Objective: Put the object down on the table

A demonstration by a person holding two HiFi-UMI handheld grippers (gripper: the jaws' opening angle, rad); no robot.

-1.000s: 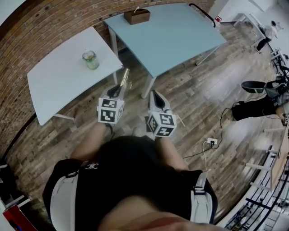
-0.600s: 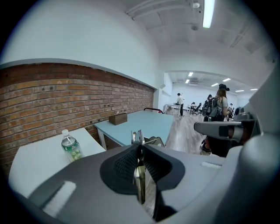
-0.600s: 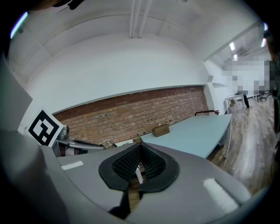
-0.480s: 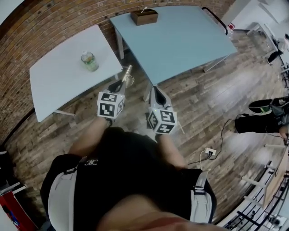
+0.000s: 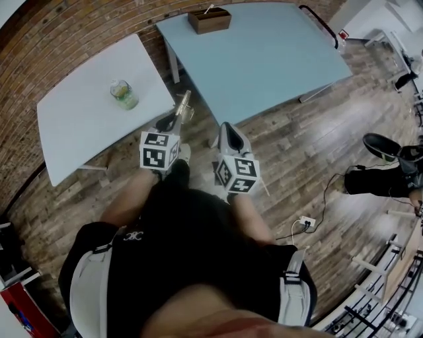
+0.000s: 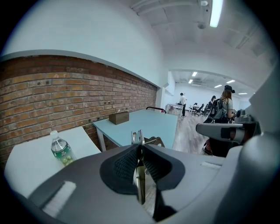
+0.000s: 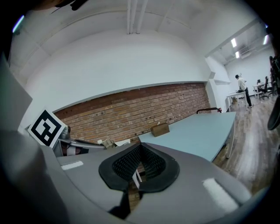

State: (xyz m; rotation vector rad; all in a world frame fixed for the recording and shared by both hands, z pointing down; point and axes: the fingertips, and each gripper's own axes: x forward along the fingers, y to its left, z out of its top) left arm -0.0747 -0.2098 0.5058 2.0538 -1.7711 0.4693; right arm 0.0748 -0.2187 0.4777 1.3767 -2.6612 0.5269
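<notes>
Beside white table corner | left gripper clamps metal tool, perhaps wrench

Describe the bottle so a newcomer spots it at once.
By the brick wall stand two tables; take the white table, left of the pale blue table. The bottle stands alone on it: clear plastic, green label, unlike the brown box on the blue one.
</notes>
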